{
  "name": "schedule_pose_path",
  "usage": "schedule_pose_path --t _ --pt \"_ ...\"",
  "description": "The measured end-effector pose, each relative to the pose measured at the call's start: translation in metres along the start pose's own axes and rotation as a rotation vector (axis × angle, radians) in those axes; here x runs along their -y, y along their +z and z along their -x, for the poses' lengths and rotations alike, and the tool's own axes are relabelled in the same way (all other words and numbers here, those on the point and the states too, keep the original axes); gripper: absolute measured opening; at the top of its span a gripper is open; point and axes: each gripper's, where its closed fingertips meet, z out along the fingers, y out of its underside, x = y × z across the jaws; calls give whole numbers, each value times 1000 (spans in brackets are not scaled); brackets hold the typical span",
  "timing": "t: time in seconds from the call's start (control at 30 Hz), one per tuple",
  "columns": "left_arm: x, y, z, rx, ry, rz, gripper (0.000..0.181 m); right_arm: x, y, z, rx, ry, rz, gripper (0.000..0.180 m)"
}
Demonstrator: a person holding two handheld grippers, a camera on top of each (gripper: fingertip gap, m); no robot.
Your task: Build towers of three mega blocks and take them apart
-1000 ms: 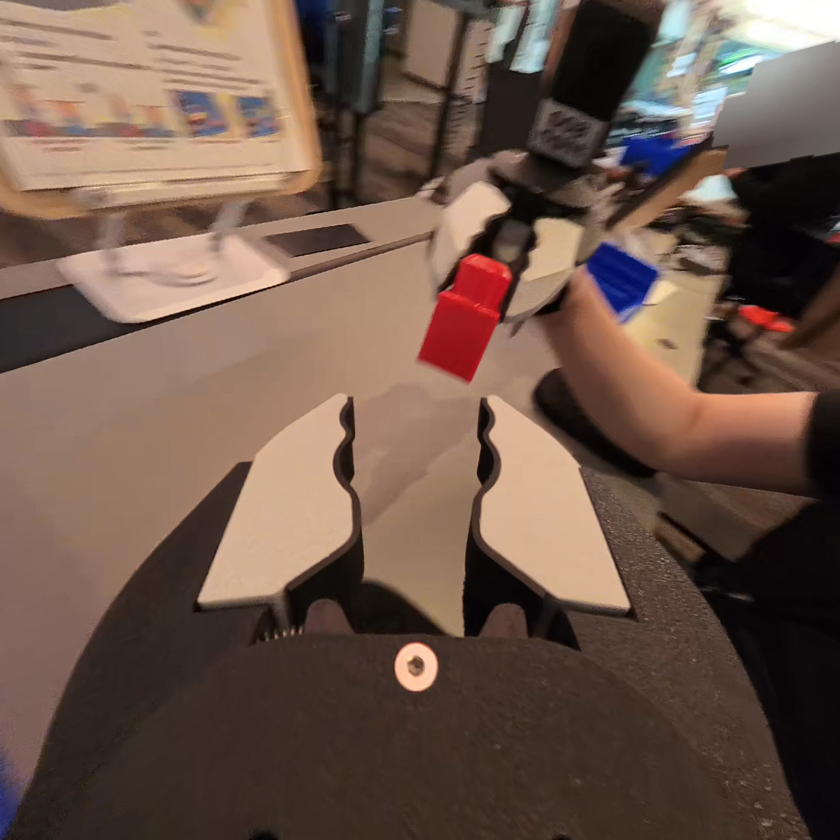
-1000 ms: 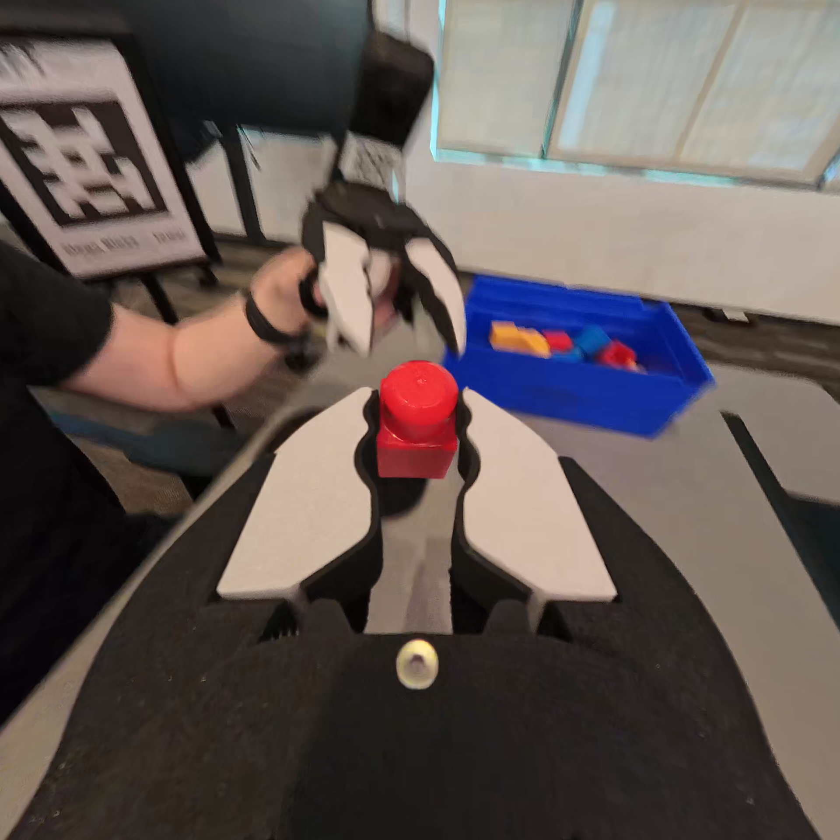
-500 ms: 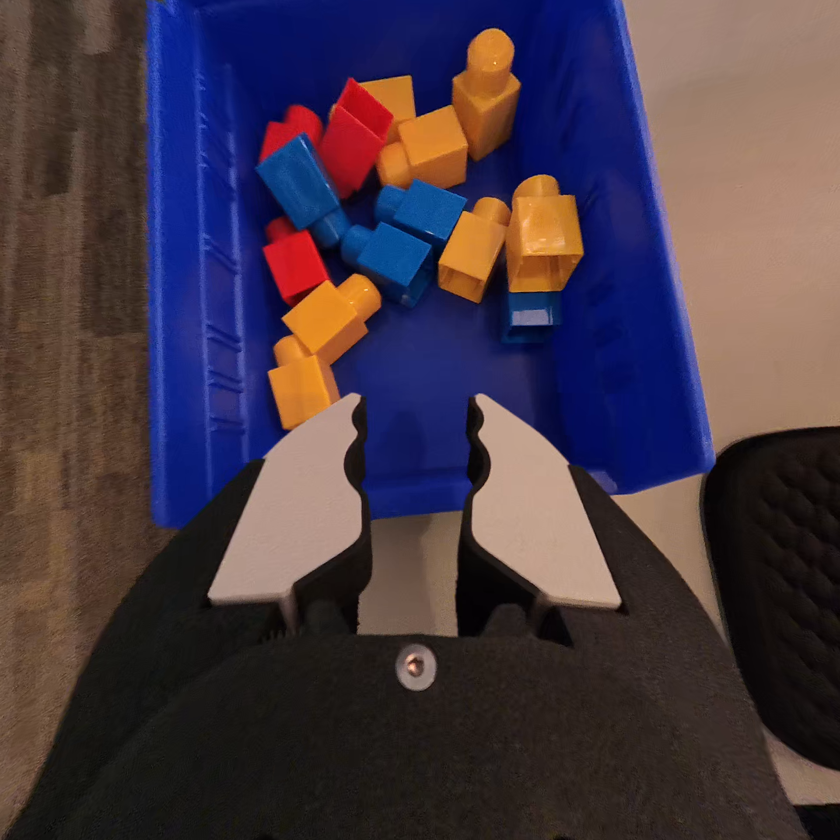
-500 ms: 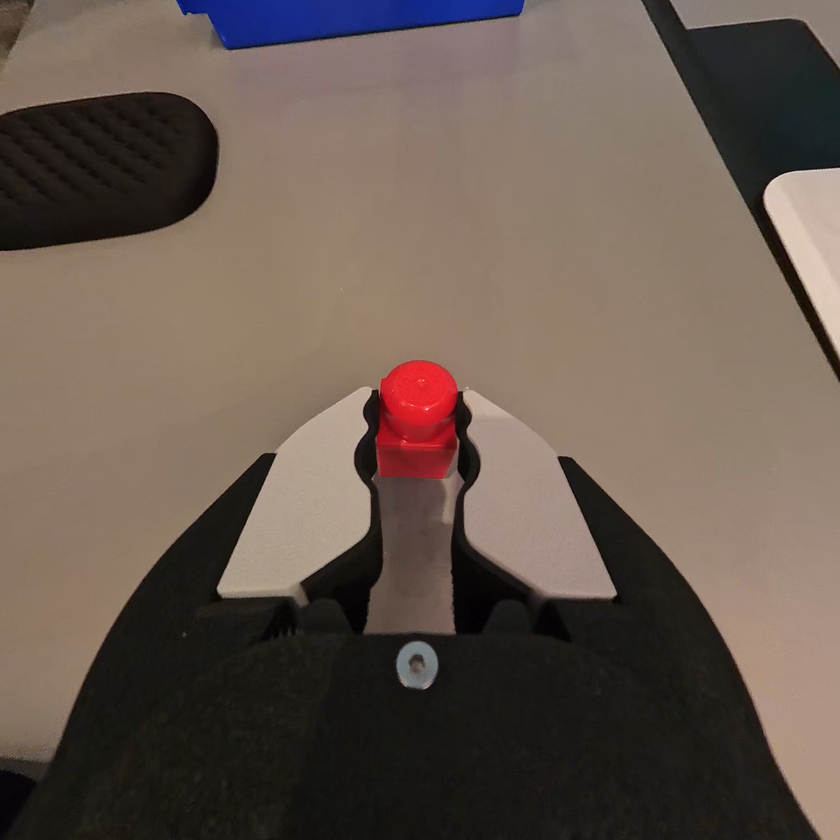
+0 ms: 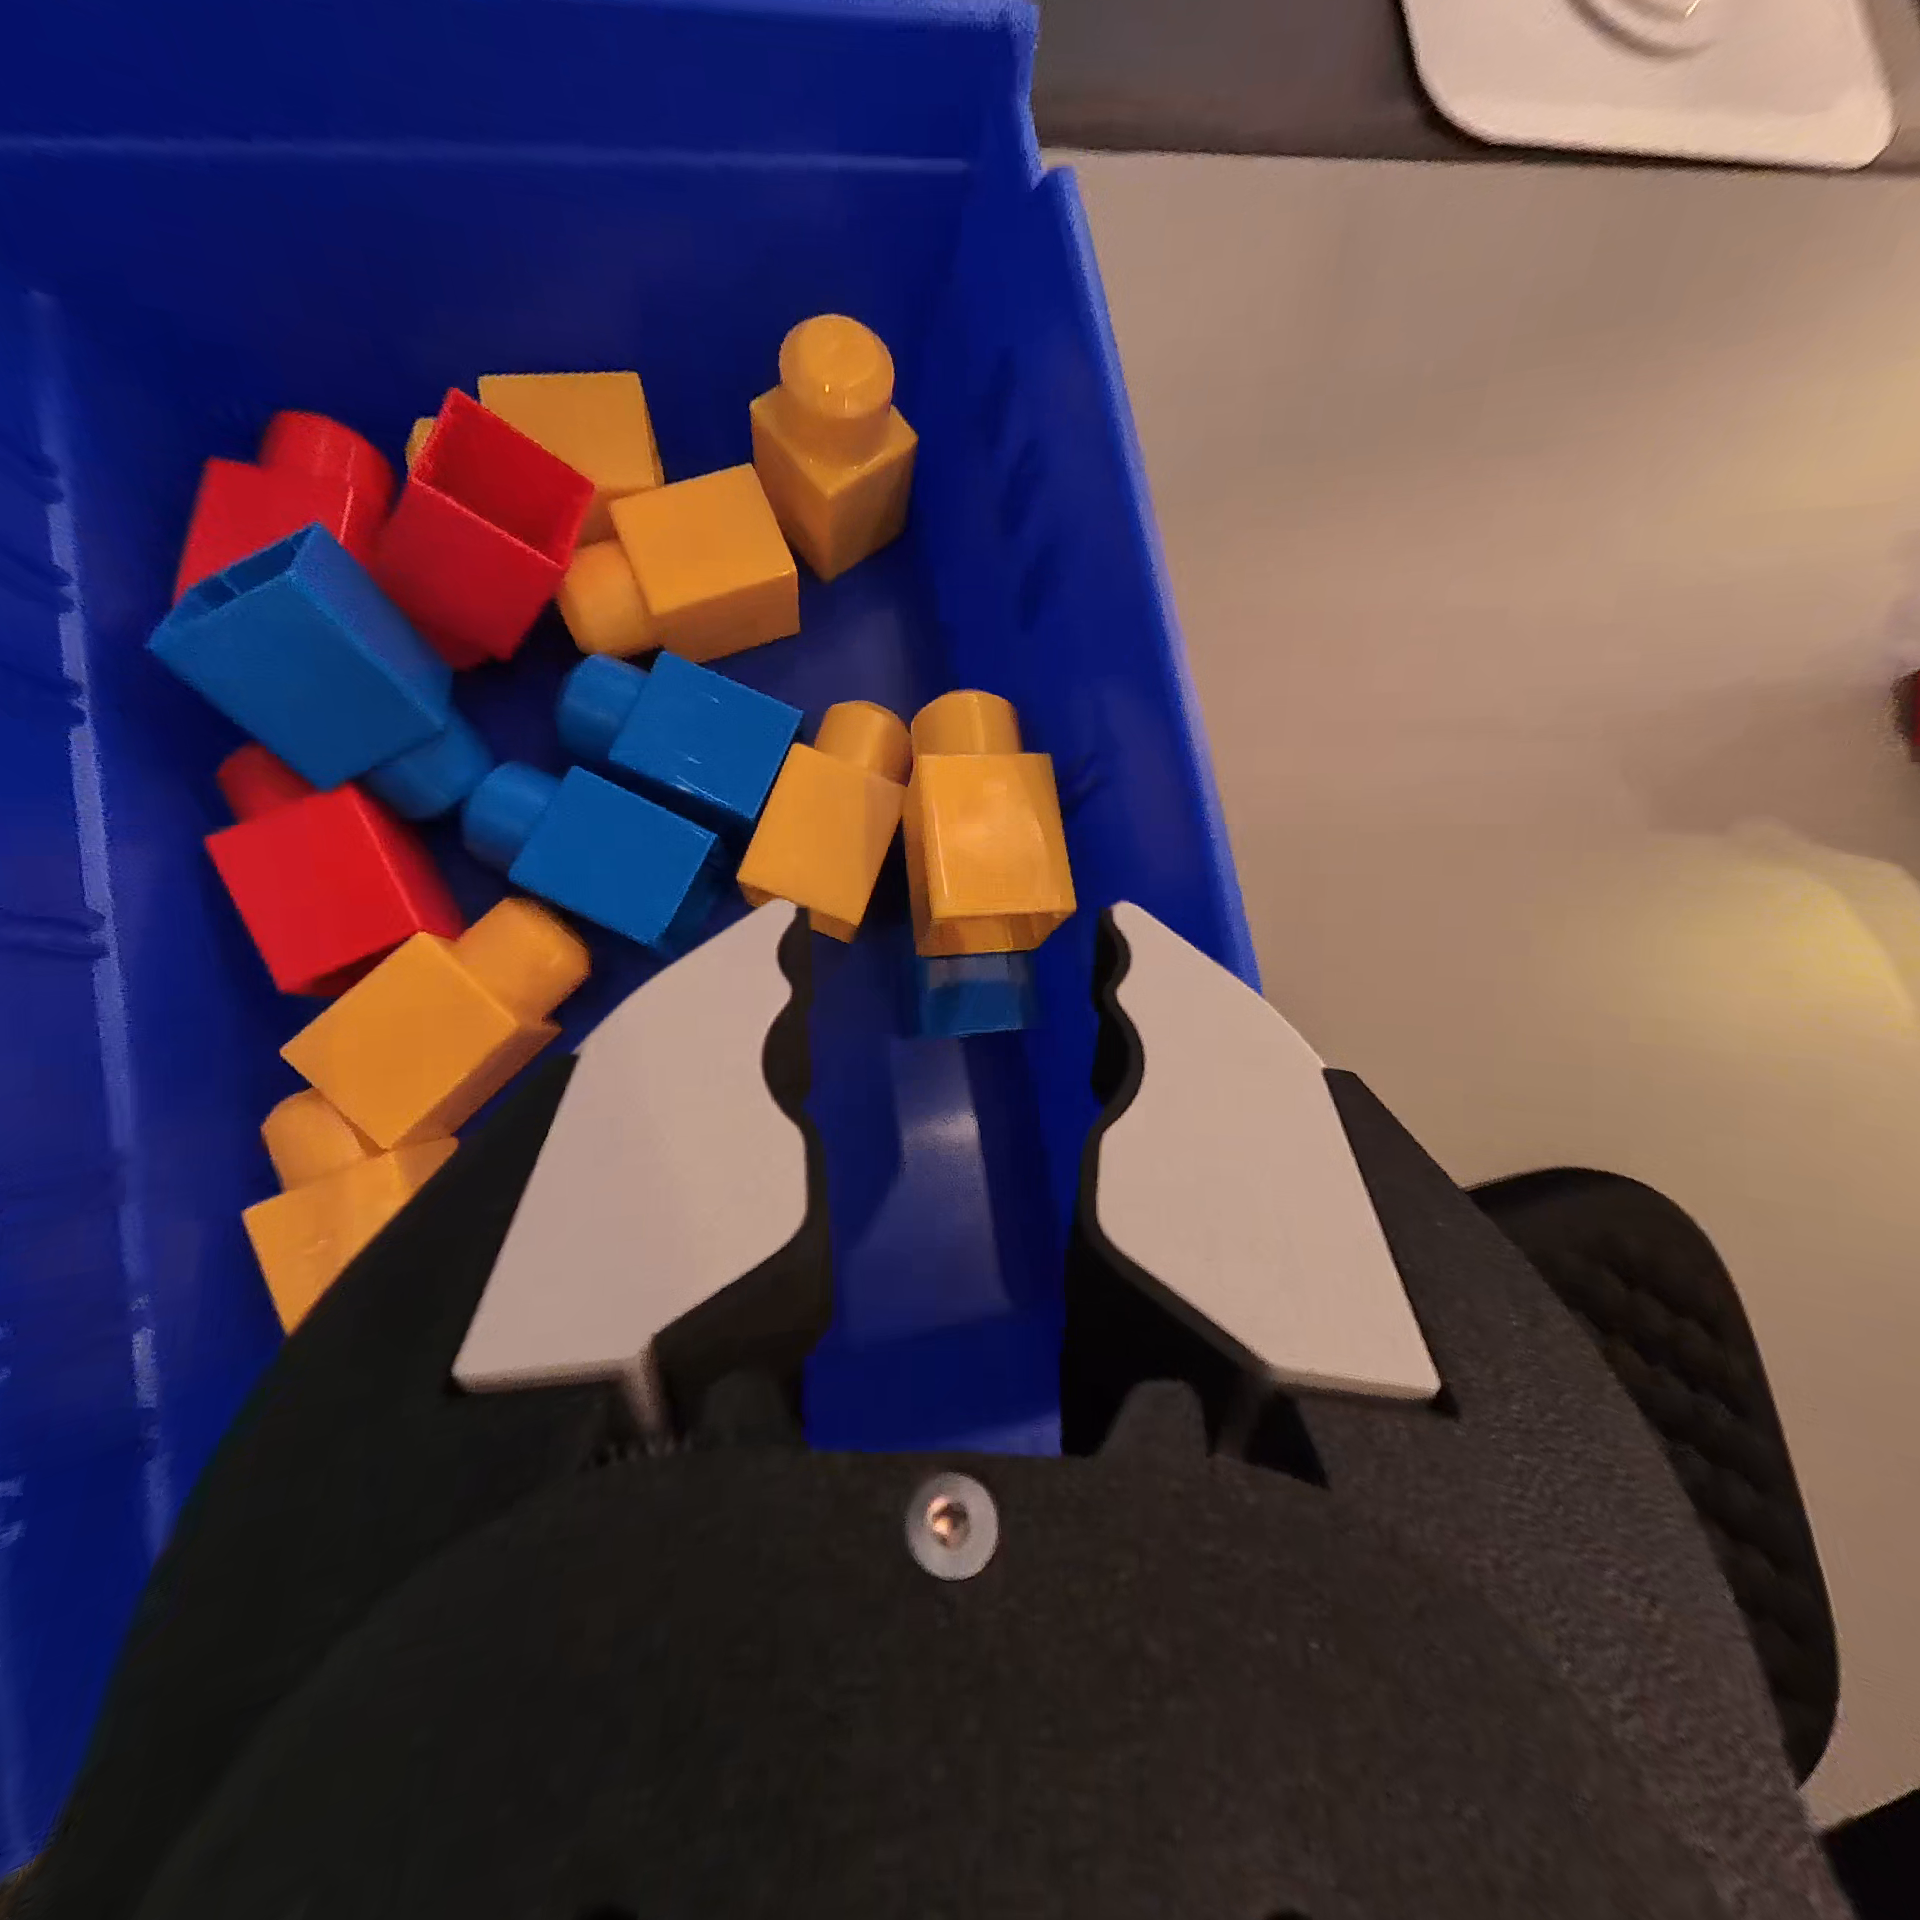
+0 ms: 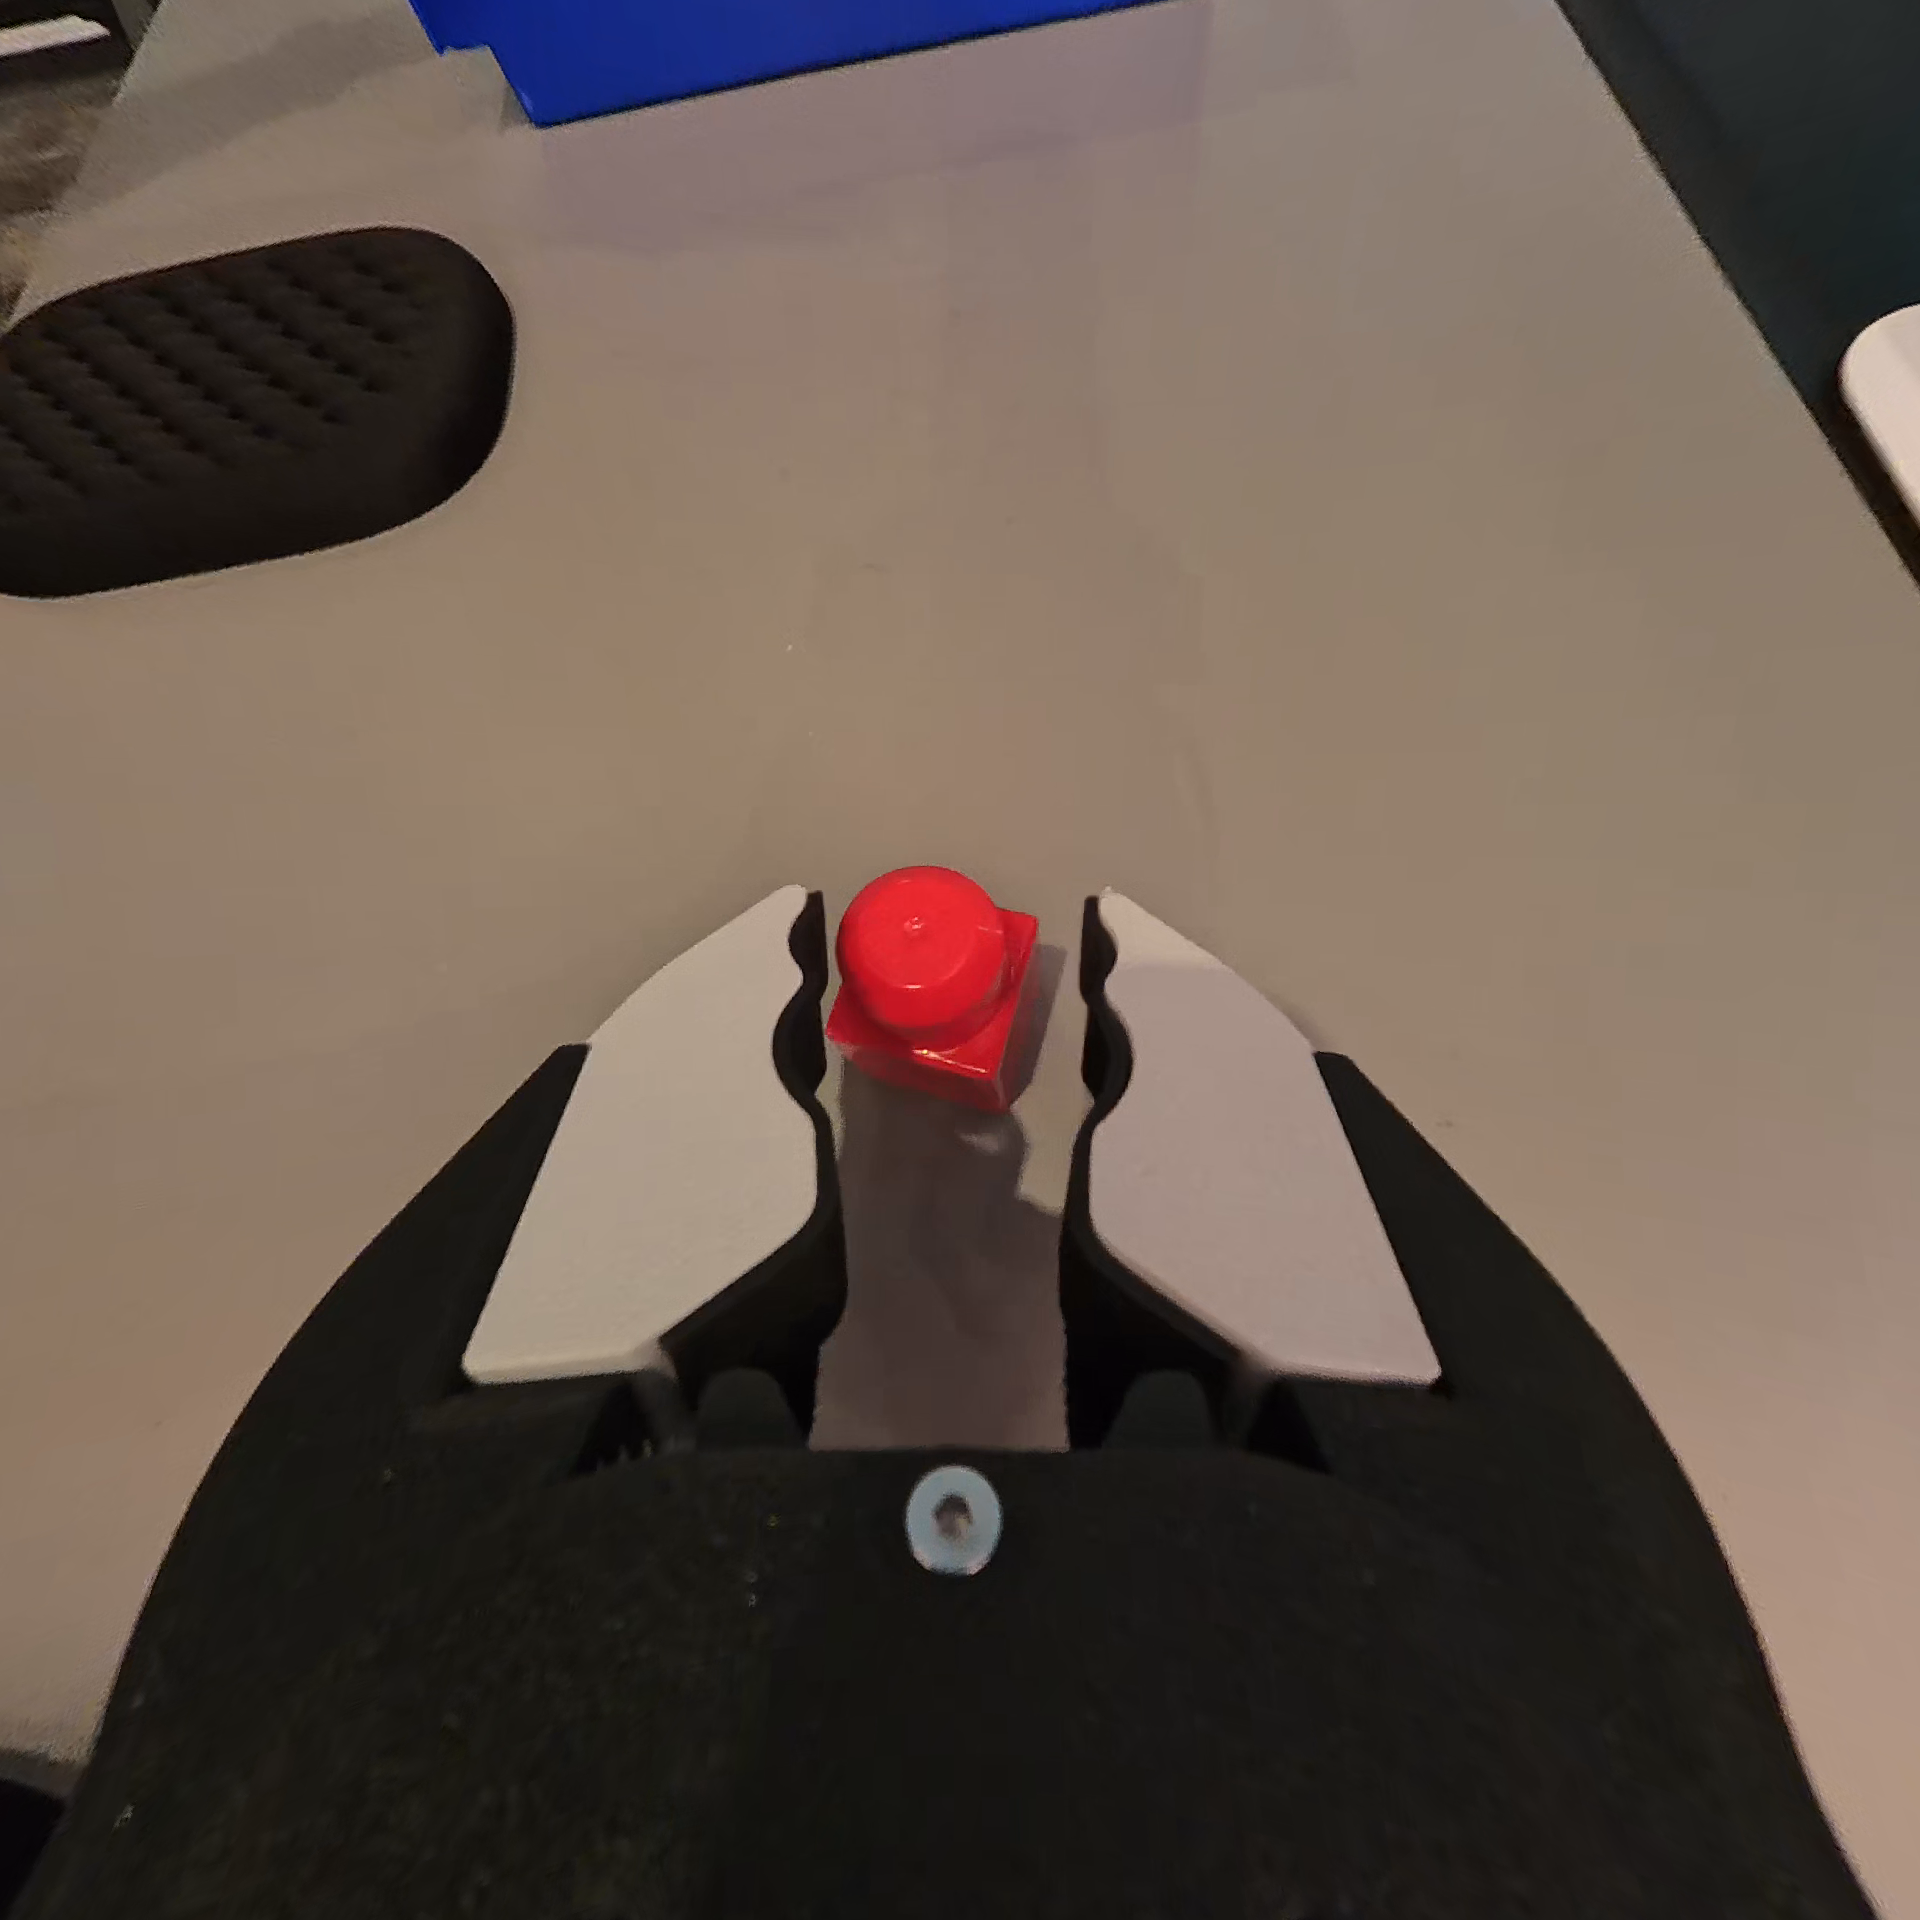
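Red block [image 6: 928,995] stands stud up on the grey table [image 6: 1143,520] between our right gripper [image 6: 945,914] fingers, which are spread and let go, while our left gripper [image 5: 945,920], also spread and empty, hangs over the blue bin [image 5: 1049,582] with a yellow block [image 5: 987,831] at twelve o'clock.

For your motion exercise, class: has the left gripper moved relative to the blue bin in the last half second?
Yes. The left gripper has advanced over the blue bin; its open fingertips now reach the yellow block.
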Motion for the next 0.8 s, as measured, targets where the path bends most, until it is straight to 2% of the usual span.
schedule_pose_path --t 0.33,0.5,0.8 --pt "0 27 4 121 123 304 52 12 -15 -3 -32 13 -56 47" --pt "5 36 2 85 96 295 44 16 -15 0 -11 17 -65 46" --pt "2 34 9 43 41 314 47 16 -17 0 -10 17 -65 46"
